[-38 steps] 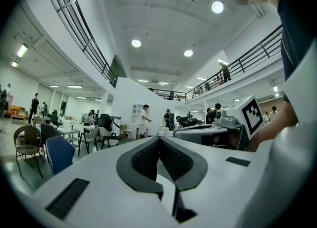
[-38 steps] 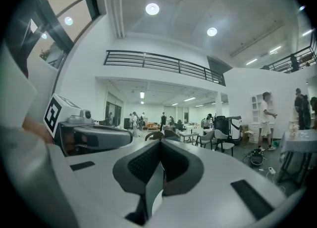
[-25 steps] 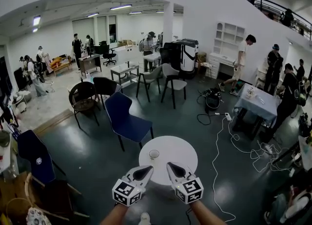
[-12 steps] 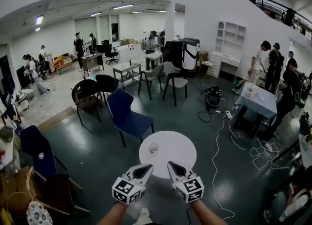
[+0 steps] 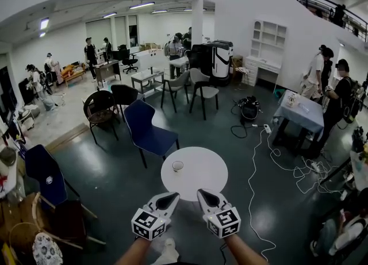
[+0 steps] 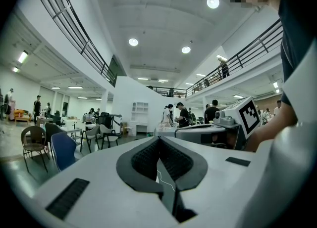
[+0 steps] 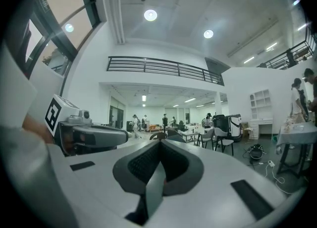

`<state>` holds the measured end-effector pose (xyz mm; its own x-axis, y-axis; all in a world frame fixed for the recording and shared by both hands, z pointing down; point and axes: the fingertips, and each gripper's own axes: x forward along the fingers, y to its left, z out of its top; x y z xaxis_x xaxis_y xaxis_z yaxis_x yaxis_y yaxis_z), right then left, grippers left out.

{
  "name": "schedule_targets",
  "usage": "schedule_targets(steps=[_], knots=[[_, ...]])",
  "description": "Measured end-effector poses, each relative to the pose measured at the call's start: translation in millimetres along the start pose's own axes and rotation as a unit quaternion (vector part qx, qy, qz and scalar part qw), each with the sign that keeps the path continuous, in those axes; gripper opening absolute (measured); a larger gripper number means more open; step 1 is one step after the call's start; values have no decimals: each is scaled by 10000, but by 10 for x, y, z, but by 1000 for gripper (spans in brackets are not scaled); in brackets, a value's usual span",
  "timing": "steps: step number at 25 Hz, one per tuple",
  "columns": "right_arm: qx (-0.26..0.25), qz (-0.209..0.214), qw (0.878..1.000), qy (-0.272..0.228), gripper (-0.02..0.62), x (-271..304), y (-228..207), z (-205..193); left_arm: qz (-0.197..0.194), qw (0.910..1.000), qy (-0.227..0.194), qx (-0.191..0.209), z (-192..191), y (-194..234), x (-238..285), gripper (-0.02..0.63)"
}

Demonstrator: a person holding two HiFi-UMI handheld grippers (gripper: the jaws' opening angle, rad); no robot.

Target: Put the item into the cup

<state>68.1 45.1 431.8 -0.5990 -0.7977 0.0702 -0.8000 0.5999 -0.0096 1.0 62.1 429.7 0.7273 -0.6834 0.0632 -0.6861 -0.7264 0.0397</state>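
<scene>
A small white cup [image 5: 177, 166] stands on the left part of a round white table [image 5: 201, 180] in the head view. I see no item to go into it. My left gripper [image 5: 171, 199] and right gripper [image 5: 204, 196] hang side by side, level, short of the table's near edge and apart from it. In the left gripper view the left gripper [image 6: 159, 140] has its black pads pressed together with nothing between them. The right gripper [image 7: 159, 143] is likewise shut and empty in its own view. Table and cup do not show in either gripper view.
A blue chair [image 5: 146, 131] stands just beyond the table, with darker chairs [image 5: 100, 111] behind it. White cables [image 5: 253, 166] trail over the floor to the table's right. A grey-clothed table [image 5: 299, 114] with people beside it is at the right. Another blue chair [image 5: 40, 169] is at the left.
In the head view the round table and cup have slid up and shrunk, so more floor lies between them and my grippers. Both grippers stay shut, side by side.
</scene>
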Motion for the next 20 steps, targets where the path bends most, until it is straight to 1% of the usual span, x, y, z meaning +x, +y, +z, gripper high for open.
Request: schedule_targets(steps=[7,16,20], knots=[[6,-21,10000,10,9,-337,59,-52,62,9999,15,-118,-75,-293,-149,17],[95,-99,9999,-44,9,-563,31,-4,160,9997,-45,-157,59,-400,-239,17],[129,-157,9998,-43,9,-559,-7,-47,67,9997,-53,-212,18,-421,-205,17]])
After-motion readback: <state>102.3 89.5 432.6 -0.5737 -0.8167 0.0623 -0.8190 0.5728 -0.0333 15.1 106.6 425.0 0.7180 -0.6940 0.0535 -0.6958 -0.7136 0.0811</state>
